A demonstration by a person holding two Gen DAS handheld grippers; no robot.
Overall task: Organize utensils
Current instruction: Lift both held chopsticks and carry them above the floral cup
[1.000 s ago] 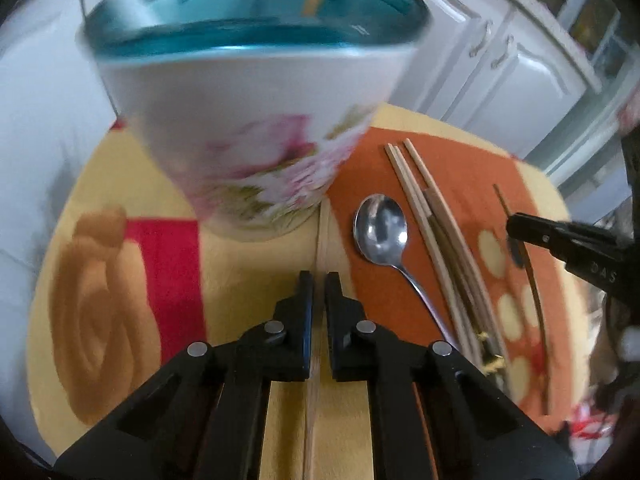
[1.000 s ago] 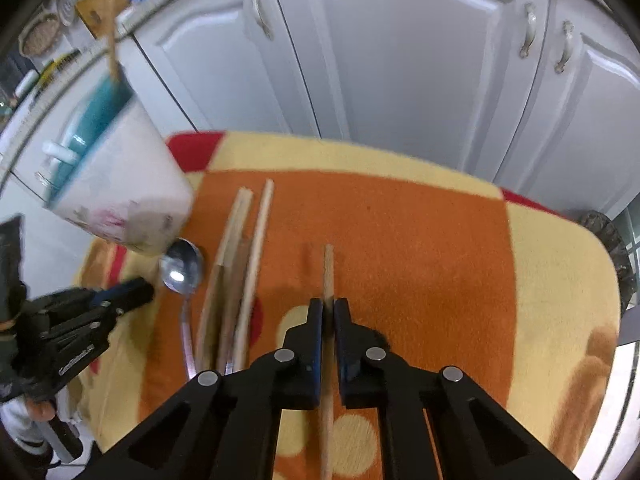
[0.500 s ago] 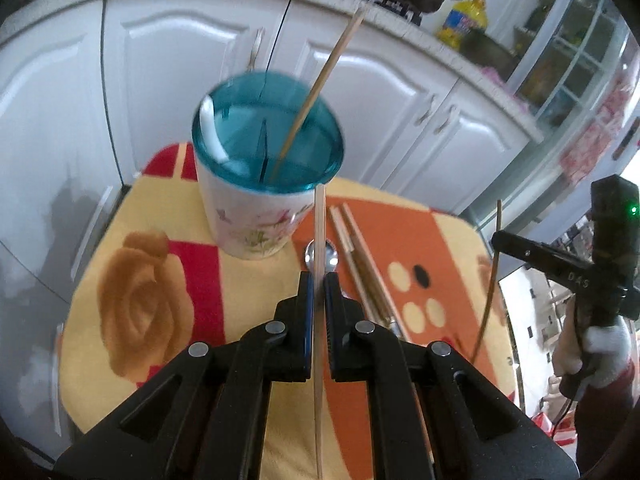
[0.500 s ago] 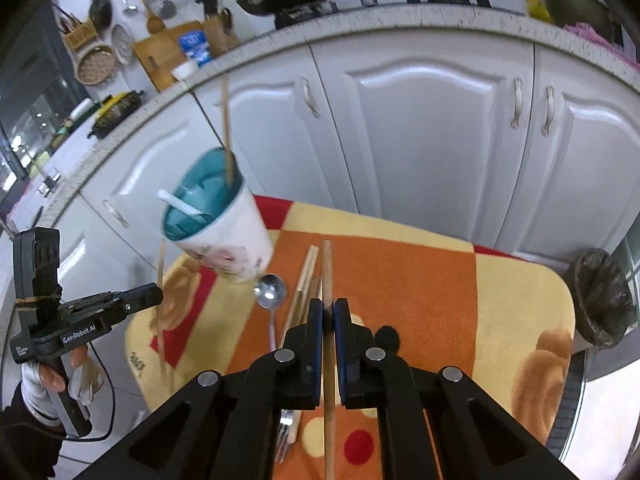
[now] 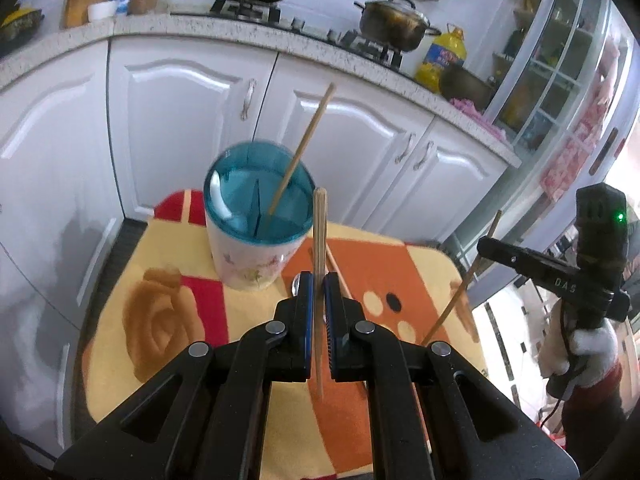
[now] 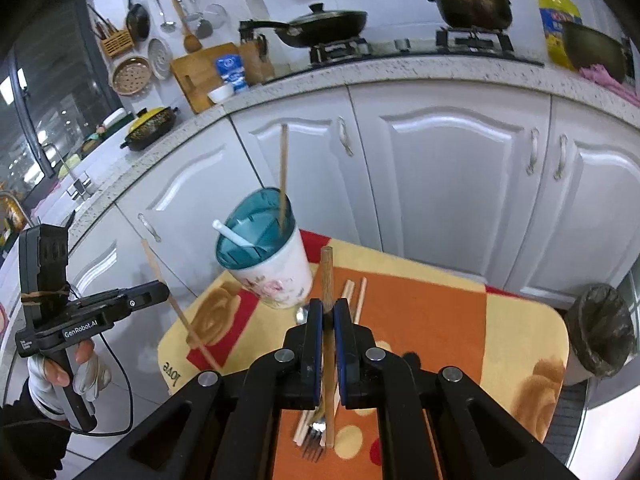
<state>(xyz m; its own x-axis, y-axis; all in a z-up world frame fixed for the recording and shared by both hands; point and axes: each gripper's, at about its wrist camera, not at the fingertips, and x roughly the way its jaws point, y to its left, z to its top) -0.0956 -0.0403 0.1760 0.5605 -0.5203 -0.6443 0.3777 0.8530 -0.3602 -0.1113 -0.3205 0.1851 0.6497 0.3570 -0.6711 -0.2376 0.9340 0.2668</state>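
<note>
2 tools are each pinching 1 chopstick above the small counter (image 5: 132, 240) with its patterned cloth. The left tool (image 5: 319, 292) is clamping a pale chopstick (image 5: 319, 248) that is standing near the holder's rim; the right tool (image 6: 328, 312) is gripping a darker chopstick (image 6: 327, 276). To do this step well, I judge each stick should be tipped point-down over the teal-rimmed utensil holder (image 5: 256, 240) and released only once it is inside a compartment, avoiding the 1 chopstick (image 5: 300, 152) already leaning there. Left to right in the right view: 1 white handle (image 6: 234, 234) in the holder, 1 spoon (image 6: 301, 315), about 3 loose chopsticks (image 6: 362, 296), 1 fork (image 6: 314, 440).
</note>
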